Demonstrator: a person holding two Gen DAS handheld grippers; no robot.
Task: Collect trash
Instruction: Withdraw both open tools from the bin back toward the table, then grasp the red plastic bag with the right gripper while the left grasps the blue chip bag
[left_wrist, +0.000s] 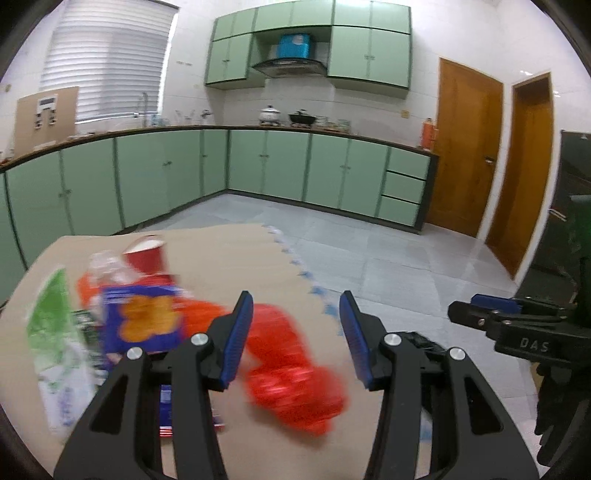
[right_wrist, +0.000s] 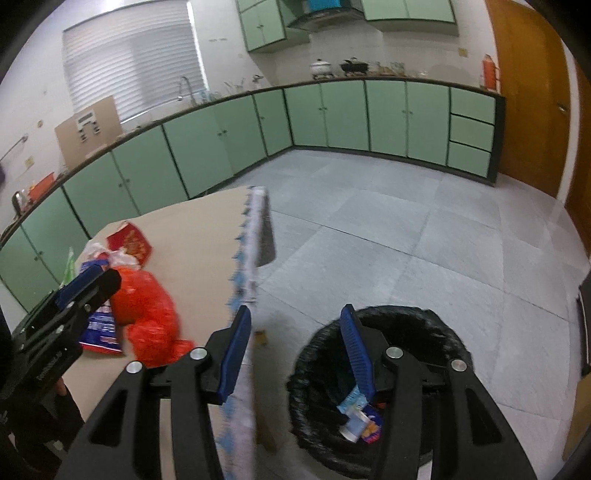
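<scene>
A pile of trash lies on the tan table (left_wrist: 229, 258): a crumpled red plastic bag (left_wrist: 295, 376), a blue snack packet (left_wrist: 144, 317), a red paper cup (left_wrist: 146, 254) and a green-and-white bag (left_wrist: 55, 325). My left gripper (left_wrist: 295, 339) is open and empty, just above the red bag. My right gripper (right_wrist: 295, 354) is open and empty, over the table's right edge and the black-lined bin (right_wrist: 376, 391) on the floor. The bin holds some wrappers (right_wrist: 360, 421). The red bag (right_wrist: 147, 317) and red cup (right_wrist: 129, 243) also show in the right wrist view.
The table edge has a white and blue fringed cloth (right_wrist: 251, 258). Green kitchen cabinets (left_wrist: 266, 166) run along the far walls. Wooden doors (left_wrist: 465, 147) stand at the right. Grey tiled floor (right_wrist: 406, 229) lies between table and cabinets.
</scene>
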